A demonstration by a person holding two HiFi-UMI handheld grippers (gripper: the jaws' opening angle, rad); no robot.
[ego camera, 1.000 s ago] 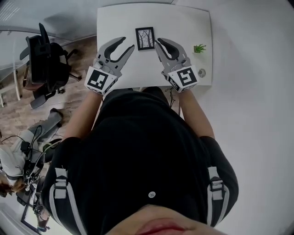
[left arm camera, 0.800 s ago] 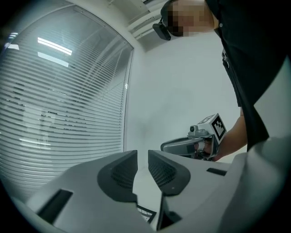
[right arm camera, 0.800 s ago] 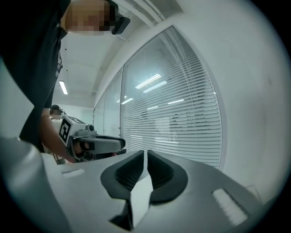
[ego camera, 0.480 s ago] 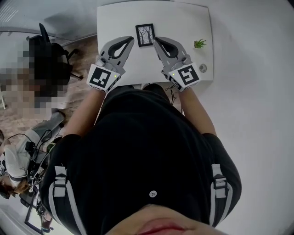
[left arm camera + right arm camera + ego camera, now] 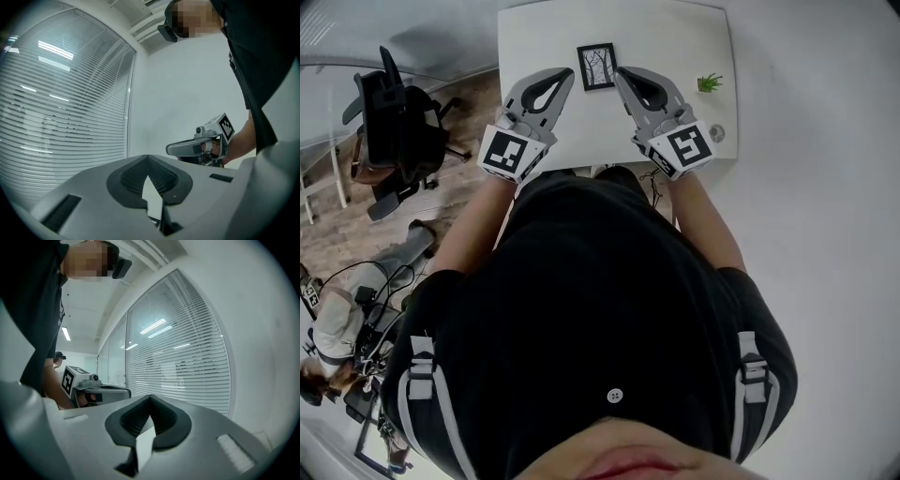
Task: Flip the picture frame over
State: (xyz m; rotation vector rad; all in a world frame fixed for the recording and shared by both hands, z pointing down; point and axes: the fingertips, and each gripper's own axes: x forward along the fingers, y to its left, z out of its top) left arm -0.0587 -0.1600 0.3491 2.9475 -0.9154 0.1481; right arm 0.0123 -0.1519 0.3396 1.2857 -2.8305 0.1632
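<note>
Jaws on both claws are pressed together, tip against tip, with nothing caught in them. We hold the left claw (image 5: 568, 77) and the right claw (image 5: 620, 73) side by side above the near half of the white rectangular table (image 5: 534, 37). Both reach away from us, and each shows a teardrop gap behind its closed tips.

The black rectangular picture frame (image 5: 597, 67) lies flat on the table between the two claws' tips and just ahead of them. Its picture side is up and shows a drawing of bare trees on a pale ground. The left claw's tip is just beside the frame's near left corner, and the right claw's tip is just beside its near right edge. We cannot tell whether either one touches it.

In each gripper view we see that claw's own dark ribbed pads (image 5: 164, 179) meeting at the tip, with the other claw held level off to the side.

To the right of the right claw, a small green plant (image 5: 708, 83) stands near the table's edge. A small round silvery object (image 5: 716, 133) sits just beside that claw's marker cube (image 5: 687, 145). Well to the left of the left claw, off the table, a black office chair (image 5: 389, 112) stands on the wood-look floor (image 5: 478, 103). A slatted window blind (image 5: 56, 117) fills much of what each claw's camera sees beyond its tips.
</note>
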